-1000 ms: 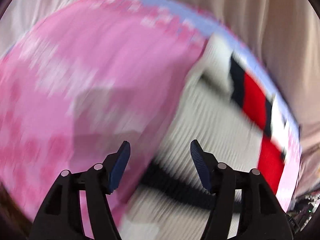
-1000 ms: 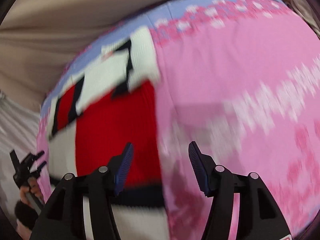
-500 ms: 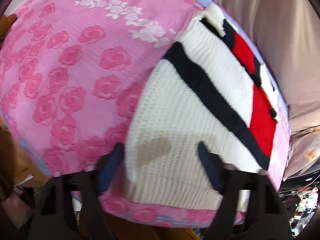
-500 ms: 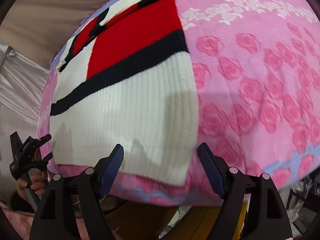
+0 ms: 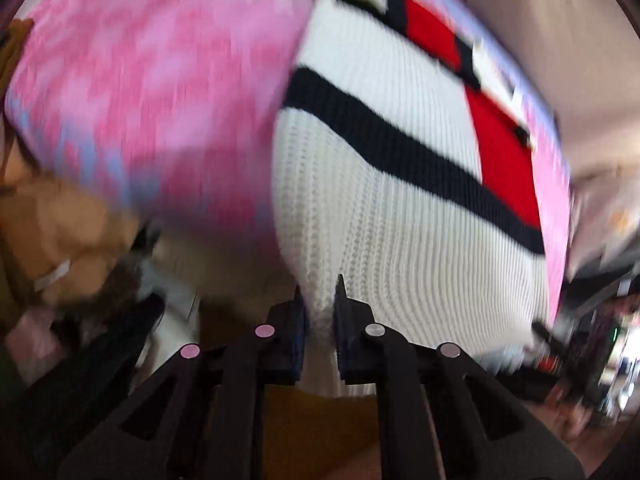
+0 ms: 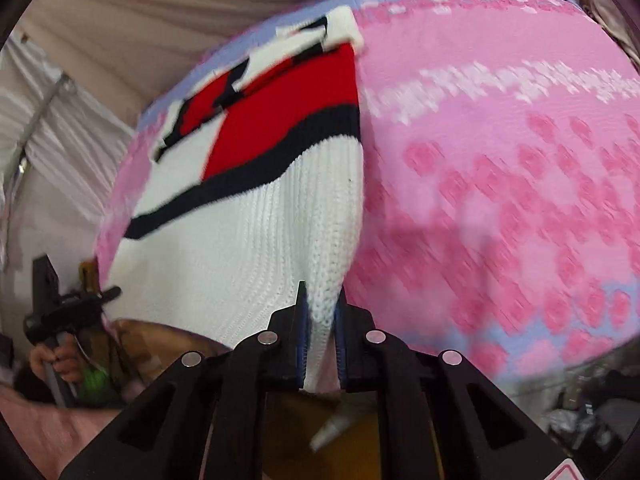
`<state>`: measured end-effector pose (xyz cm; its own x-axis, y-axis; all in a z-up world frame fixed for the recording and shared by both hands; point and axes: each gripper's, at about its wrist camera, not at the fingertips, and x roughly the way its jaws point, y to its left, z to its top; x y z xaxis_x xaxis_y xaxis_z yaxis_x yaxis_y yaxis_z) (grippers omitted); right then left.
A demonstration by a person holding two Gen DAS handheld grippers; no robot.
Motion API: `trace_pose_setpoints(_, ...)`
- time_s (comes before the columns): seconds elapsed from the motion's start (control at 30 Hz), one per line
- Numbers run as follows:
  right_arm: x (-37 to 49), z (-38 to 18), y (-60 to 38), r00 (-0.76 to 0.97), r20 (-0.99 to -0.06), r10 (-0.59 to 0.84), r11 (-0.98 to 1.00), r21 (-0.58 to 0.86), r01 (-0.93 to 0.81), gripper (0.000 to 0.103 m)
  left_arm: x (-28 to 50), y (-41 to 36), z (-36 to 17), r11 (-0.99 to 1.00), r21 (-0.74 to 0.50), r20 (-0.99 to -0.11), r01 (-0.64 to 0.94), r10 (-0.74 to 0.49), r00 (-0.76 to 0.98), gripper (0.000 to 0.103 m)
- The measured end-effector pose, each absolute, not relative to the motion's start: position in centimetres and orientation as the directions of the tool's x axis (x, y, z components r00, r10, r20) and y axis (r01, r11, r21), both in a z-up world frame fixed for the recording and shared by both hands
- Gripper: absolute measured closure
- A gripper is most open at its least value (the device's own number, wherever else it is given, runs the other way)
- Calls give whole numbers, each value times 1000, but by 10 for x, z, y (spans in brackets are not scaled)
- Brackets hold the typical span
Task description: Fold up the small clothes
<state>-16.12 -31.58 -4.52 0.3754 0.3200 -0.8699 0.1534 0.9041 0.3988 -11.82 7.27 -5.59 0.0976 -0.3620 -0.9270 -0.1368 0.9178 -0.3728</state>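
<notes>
A small knitted sweater (image 5: 400, 208), white with a black stripe and red upper part, lies on a pink rose-patterned blanket (image 5: 160, 100). My left gripper (image 5: 319, 304) is shut on the sweater's near left hem corner. In the right wrist view the sweater (image 6: 240, 248) shows again, and my right gripper (image 6: 321, 304) is shut on its near right hem corner. Both corners are lifted off the blanket (image 6: 500, 200) at its front edge. The left gripper (image 6: 72, 308), held by a hand, shows at the far left of the right wrist view.
Beige fabric (image 6: 140, 40) lies beyond the blanket's far edge. A brown surface (image 5: 320, 420) lies under the blanket's front edge. Blurred clutter (image 5: 592, 340) shows at the right of the left wrist view.
Both grippers were open above the sweater's hem half a second ago. They have closed on the two hem corners and lifted them at the blanket's front edge.
</notes>
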Motion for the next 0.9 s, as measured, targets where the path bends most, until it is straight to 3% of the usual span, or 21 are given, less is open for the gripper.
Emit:
trace_pose_setpoints(0.13, -231, -70, -326, 106, -935, 337, 932, 348, 106, 95, -174, 69, -55, 903, -408, -909, -132, -416, -34, 92)
trace_pose_setpoints(0.23, -263, -59, -325, 4, -920, 393, 916, 392, 84, 96, -157, 79, -10, 868, -479, -878, -132, -472, 84, 92)
trace_pose_setpoints(0.33, -222, -15, -333, 183, -867, 463, 870, 485, 94, 97, -84, 82, 21, 825, -555, -816, -105, -517, 257, 92)
trace_pose_setpoints(0.47, -117, 13, -356, 505, -727, 466, 814, 575, 77, 98, 48, 62, 26, 856, -511, -779, -83, -420, 465, 90)
trace_pose_setpoints(0.57, -48, -7, -379, 615, -655, 438, 745, 648, 159, 97, 108, 46, 5, 884, -449, -800, -130, -333, 499, 77)
trace_pose_setpoints(0.63, -7, -35, -387, 630, -676, 381, 715, 648, 263, 89, 128, 37, -14, 923, -322, -844, -212, -179, 505, 57)
trace_pose_setpoints(0.67, 1, -44, -390, 630, -704, 330, 716, 621, 319, 89, 134, 35, -23, 935, -260, -865, -243, -114, 488, 57)
trace_pose_setpoints(0.73, 4, -56, -394, 661, -697, 277, 643, 646, 411, 88, 119, 40, -23, 933, -262, -856, -245, -107, 507, 52)
trace_pose_setpoints(0.77, -2, -56, -396, 684, -677, 270, 613, 669, 420, 83, 108, 41, -18, 929, -289, -836, -231, -127, 534, 46)
trace_pose_setpoints(0.8, -9, -52, -396, 704, -658, 266, 602, 684, 412, 76, 98, 43, -14, 925, -310, -815, -218, -141, 561, 32)
trace_pose_setpoints(0.83, -18, -47, -393, 714, -651, 258, 619, 679, 395, 58, 87, 45, -9, 923, -327, -796, -202, -154, 586, 23)
trace_pose_setpoints(0.87, -26, -41, -388, 713, -657, 243, 658, 652, 377, 50, 85, 45, -9, 925, -331, -789, -185, -163, 593, 22)
trace_pose_setpoints(0.9, -30, -37, -384, 707, -669, 228, 702, 616, 357, 50, 86, 42, -13, 930, -325, -794, -170, -170, 584, 22)
